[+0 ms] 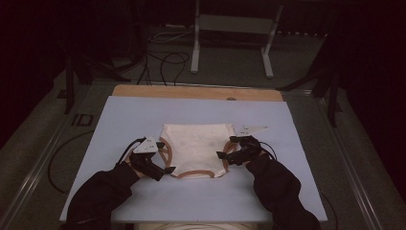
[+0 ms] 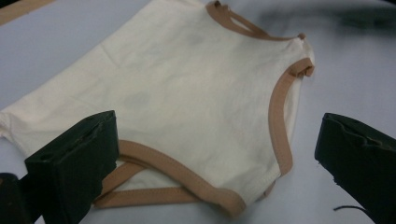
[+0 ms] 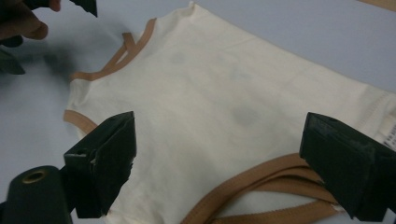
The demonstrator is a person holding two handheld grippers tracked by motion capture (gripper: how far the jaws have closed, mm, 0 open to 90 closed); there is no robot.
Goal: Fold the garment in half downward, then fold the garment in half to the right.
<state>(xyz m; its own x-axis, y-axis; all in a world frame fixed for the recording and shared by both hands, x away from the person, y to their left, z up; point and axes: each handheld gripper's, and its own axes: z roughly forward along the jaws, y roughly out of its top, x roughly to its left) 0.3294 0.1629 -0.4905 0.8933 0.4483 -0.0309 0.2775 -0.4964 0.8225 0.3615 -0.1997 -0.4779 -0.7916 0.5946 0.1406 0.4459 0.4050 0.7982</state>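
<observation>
A cream tank top (image 1: 195, 146) with tan trim lies flat in the middle of the light blue counter (image 1: 134, 115). The left tongs (image 1: 160, 170) sit at its 8 o'clock corner and the right tongs (image 1: 224, 155) at its 4 o'clock side. Both forearms come in from 6 o'clock, angled inward. Each pair of jaws stands apart, holding nothing. A small label (image 3: 385, 132) is at the hem; its writing is too small to read.
</observation>
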